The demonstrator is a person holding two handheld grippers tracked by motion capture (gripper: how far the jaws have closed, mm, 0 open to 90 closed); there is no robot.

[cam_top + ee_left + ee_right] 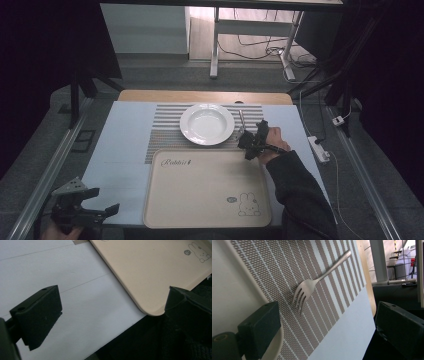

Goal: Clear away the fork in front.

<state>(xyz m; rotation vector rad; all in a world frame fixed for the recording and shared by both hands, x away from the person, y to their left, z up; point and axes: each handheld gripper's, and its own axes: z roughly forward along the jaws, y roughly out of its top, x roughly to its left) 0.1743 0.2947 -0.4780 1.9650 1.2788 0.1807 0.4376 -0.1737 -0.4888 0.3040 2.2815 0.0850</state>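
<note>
Worktop carries a striped placemat, laid out like a place setting. A beige tray lies nearest the person, ready to load. Behind it a white plate sits mid-mat. Left tongs idle apart at the near corner. Right tongs, also apart, point at the fork lying just beside the plate, likely for a grasp.

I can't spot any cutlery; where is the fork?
In the high view the fork lies on the striped placemat, right of the white plate, just ahead of the right claw.
</note>
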